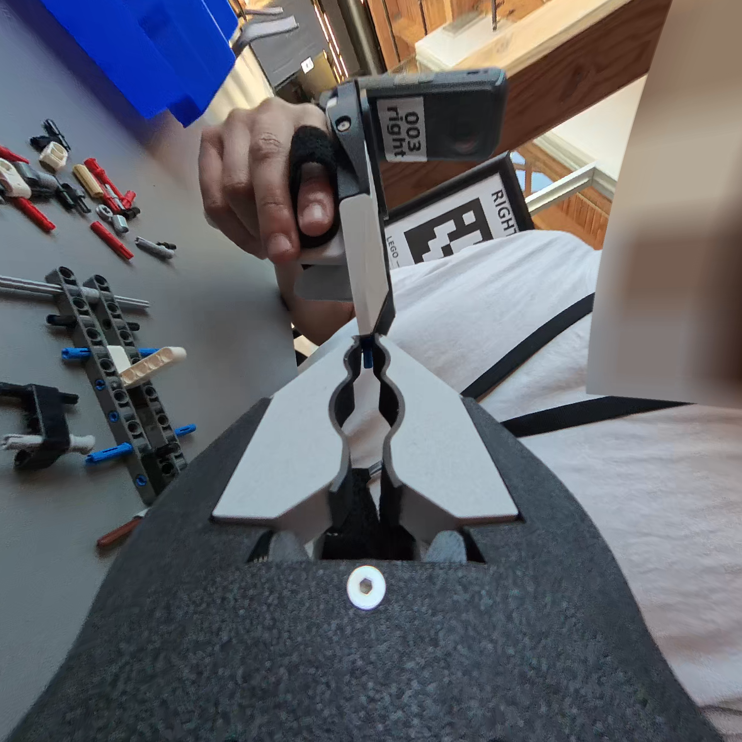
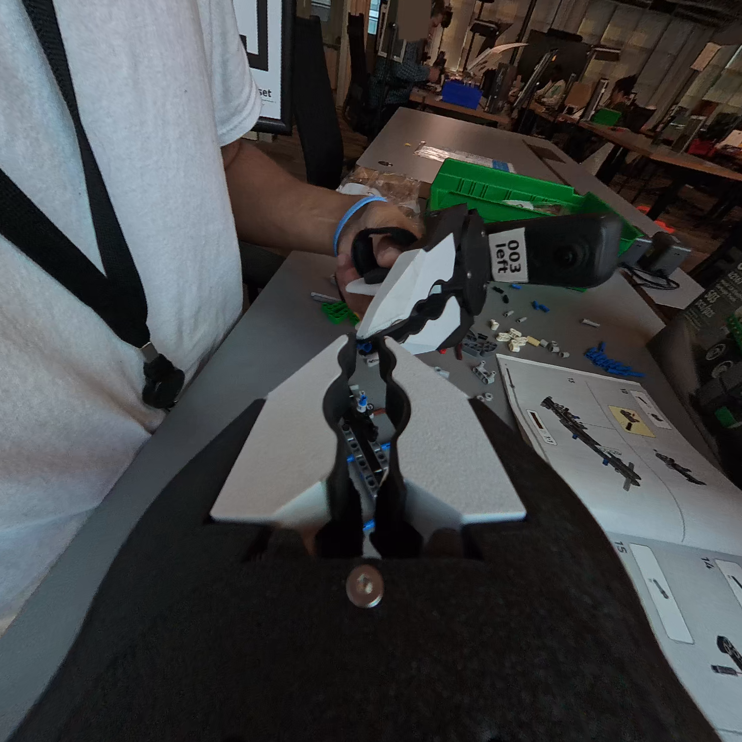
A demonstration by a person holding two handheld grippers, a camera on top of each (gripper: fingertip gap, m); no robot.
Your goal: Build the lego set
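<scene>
A small blue pin [image 1: 366, 356] is held in the air above the table edge, in front of a person's white shirt. My left gripper [image 1: 367, 342] is shut on it from below. My right gripper [image 1: 373, 331] comes down from above, its tips closed on the pin's upper end. In the right wrist view the pin [image 2: 363, 346] sits between my right gripper's tips [image 2: 367, 339], with my left gripper [image 2: 361, 333] meeting it from the upper right. The dark grey beam assembly [image 1: 120, 385] with blue pins and a tan beam lies on the grey table; it also shows between the fingers in the right wrist view [image 2: 363, 453].
Loose red axles and small parts [image 1: 108, 237] and a black sub-assembly [image 1: 44, 421] lie left of the frame. A blue bin [image 1: 140, 48] stands behind. The open instruction booklet [image 2: 602, 441], a pile of blue pins [image 2: 610, 361], a green bin [image 2: 522, 192] and the set's box [image 2: 706, 349] are to the right. Both grippers' tips are close together, under 4 cm apart.
</scene>
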